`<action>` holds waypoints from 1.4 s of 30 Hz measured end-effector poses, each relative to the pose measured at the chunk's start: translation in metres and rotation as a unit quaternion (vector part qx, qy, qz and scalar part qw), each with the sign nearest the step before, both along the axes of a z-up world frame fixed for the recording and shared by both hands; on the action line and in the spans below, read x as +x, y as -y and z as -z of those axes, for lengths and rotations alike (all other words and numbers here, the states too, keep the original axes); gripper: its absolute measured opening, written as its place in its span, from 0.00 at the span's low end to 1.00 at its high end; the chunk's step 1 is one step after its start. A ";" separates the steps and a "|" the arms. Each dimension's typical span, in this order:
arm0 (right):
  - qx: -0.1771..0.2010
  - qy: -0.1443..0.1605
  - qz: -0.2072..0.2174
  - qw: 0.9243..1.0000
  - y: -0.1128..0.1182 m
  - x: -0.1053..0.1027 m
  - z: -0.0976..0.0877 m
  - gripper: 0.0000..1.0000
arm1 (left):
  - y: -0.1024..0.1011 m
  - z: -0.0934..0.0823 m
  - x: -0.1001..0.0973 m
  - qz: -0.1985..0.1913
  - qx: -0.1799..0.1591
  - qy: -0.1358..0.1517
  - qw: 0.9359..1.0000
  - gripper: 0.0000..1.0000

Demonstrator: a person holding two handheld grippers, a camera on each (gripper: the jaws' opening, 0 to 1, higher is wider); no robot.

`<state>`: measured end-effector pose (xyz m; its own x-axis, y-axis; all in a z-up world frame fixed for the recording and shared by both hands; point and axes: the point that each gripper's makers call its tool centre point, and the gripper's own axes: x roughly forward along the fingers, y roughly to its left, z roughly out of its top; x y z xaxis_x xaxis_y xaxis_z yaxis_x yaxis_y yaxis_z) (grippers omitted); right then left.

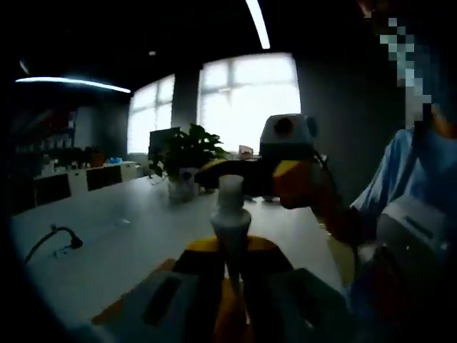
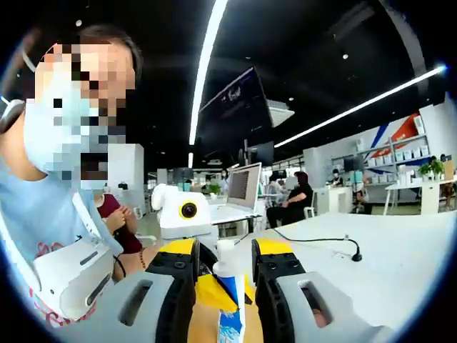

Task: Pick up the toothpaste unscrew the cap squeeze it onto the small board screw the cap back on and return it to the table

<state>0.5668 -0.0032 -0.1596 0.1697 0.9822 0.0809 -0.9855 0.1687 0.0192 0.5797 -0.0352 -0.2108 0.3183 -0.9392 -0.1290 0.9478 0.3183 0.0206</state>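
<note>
Left gripper view: the left tool [image 1: 230, 286] is clenched on the lower body of the toothpaste [image 1: 230, 221], which stands upright between its jaws with the cap [image 1: 230, 187] uppermost, lifted clear of the white table [image 1: 128, 243]. The right tool [image 1: 250, 175] enters this view from the right, its yellow-tipped jaws set at either side of the cap; whether they press it cannot be told in the dim light. Behind stand a potted plant [image 1: 187, 153], bright windows [image 1: 246, 100] and a black cable [image 1: 53, 239] lying on the table.

Right gripper view: the right tool [image 2: 223, 268] has its two black jaws slightly apart with the tube's white cap end [image 2: 225, 250] between them; contact is not clear, so its grip cannot be confirmed. The tube's blue-and-white printed body [image 2: 230, 314] runs down to the bottom edge, flanked by yellow parts of the left tool [image 2: 207, 293]. This view alone shows the person's light blue shirt [image 2: 36, 214], an open laptop [image 2: 243, 186], seated people [image 2: 289, 196] in the background, and a cable [image 2: 321, 243] across the table [image 2: 400, 250].
</note>
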 end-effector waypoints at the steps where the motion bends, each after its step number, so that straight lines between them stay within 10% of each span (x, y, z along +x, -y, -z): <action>1: 0.003 0.002 -0.017 1.000 -0.001 0.000 -0.003 0.30 | 0.002 0.000 -0.002 0.006 0.003 0.004 1.000 0.08; 12: -0.015 0.014 -0.094 0.995 -0.018 -0.015 -0.004 0.11 | 0.007 -0.001 -0.007 0.016 0.028 0.035 0.999 0.08; 19: -0.056 0.045 0.002 0.997 -0.017 -0.002 0.006 0.12 | 0.006 0.003 0.004 -0.020 0.015 -0.009 1.000 0.07; 28: -0.028 0.004 0.088 0.996 -0.009 0.008 0.008 0.13 | 0.006 0.005 0.010 -0.039 0.009 -0.006 0.999 0.07; 42: -0.052 0.037 0.146 0.987 0.003 0.002 0.014 0.15 | 0.004 0.006 0.009 -0.044 0.000 -0.019 0.999 0.08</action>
<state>0.5691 -0.0066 -0.1734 0.4444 0.8958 0.0042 -0.8925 0.4431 -0.0836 0.5892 -0.0396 -0.2165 0.3943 -0.9077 -0.1436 0.9162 0.4004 -0.0151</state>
